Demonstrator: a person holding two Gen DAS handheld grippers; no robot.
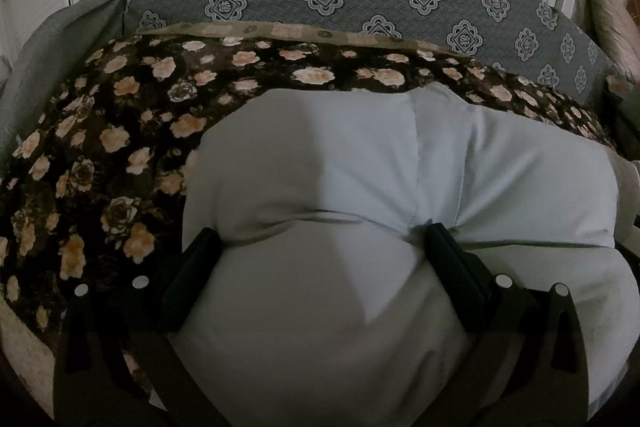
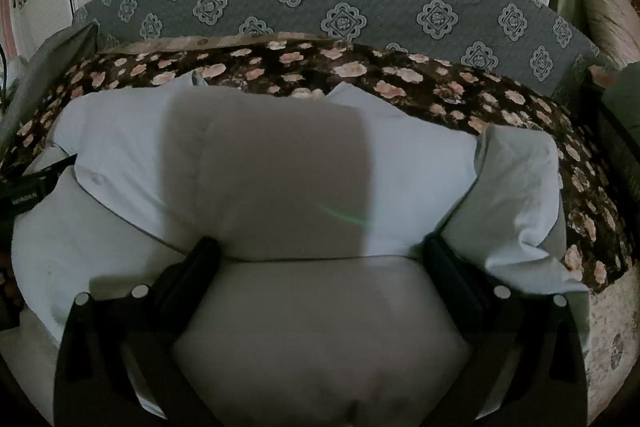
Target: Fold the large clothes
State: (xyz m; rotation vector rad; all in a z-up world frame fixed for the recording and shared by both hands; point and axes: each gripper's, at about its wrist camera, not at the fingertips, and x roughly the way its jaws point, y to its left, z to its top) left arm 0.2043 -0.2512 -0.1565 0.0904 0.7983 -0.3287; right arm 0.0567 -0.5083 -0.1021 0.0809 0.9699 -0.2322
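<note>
While you had both grippers spread wide over it, the one pale garment (image 1: 360, 167) lay bunched on the floral blanket (image 1: 100, 147), near edge of the bed, and neither the left gripper (image 1: 320, 247) nor the right gripper (image 2: 320, 255) was pinching any cloth. My worry was that the puffy layers would slip apart if you grabbed only the top one. The loose flap on the right (image 2: 516, 187) looked ready to flop. Count: one garment, one blanket, two grippers.
</note>
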